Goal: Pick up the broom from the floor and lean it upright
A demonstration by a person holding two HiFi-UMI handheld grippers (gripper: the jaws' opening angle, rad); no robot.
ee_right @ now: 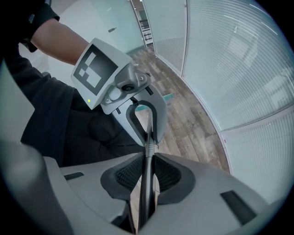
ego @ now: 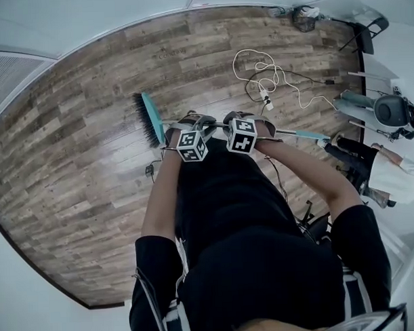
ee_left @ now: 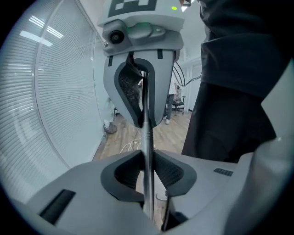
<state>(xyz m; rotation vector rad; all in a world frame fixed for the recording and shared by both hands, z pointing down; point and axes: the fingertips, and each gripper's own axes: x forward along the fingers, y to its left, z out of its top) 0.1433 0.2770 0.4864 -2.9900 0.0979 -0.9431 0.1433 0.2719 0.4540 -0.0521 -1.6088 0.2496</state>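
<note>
The broom has a teal head [ego: 152, 118] with black bristles, and its metal handle [ego: 287, 132] runs right to a teal grip end. Both grippers sit side by side on the handle's middle, in front of the person's body. My left gripper [ego: 185, 126] is shut on the handle [ee_left: 147, 137], its pads pressing both sides [ee_left: 148, 170]. My right gripper [ego: 243, 121] is also shut on the handle [ee_right: 148, 151], gripping it between its pads [ee_right: 147, 178]. Each gripper view shows the other gripper just ahead along the handle. The teal head [ee_right: 168, 96] peeks out beyond the left gripper.
A white cable [ego: 261, 75] lies coiled on the wooden floor beyond the broom. A seated person [ego: 390, 170] and chairs are at the right. A small bin [ego: 303, 17] stands at the far wall. Blinds line the glass walls [ee_left: 50, 101].
</note>
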